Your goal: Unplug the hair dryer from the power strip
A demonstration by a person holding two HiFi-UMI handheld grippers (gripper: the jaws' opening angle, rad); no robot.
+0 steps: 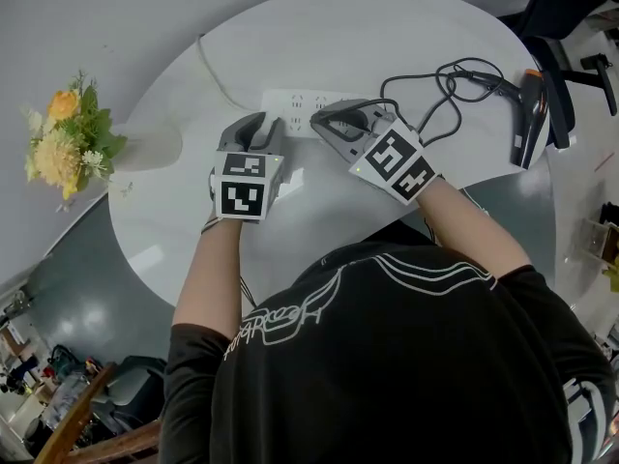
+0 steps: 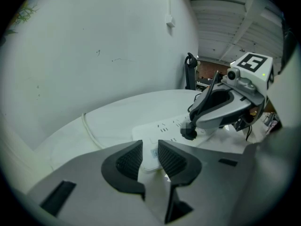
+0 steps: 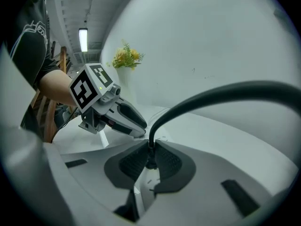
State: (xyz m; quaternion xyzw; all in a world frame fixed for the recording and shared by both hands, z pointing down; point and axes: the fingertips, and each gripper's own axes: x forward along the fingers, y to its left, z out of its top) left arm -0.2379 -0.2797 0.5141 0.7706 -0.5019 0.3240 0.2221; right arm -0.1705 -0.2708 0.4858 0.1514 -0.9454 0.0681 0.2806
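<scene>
A white power strip [image 1: 293,102] lies on the round white table [image 1: 387,37]. My left gripper [image 1: 259,124] clamps the strip's near end; in the left gripper view [image 2: 150,157] both pads press its sides [image 2: 160,125]. My right gripper [image 1: 327,124] is shut on the black plug [image 3: 150,160], which sits at the strip's top face [image 2: 189,133]; its prongs are hidden. From the plug a black cord [image 3: 211,95] arcs away and runs in loops [image 1: 450,90] to the black hair dryer [image 1: 527,114] at the table's right edge.
A white vase [image 1: 145,148] with yellow flowers [image 1: 68,138] stands at the table's left edge. The strip's own white cable [image 1: 208,66] runs off to the far left. A dark chair [image 1: 571,27] stands beyond the hair dryer.
</scene>
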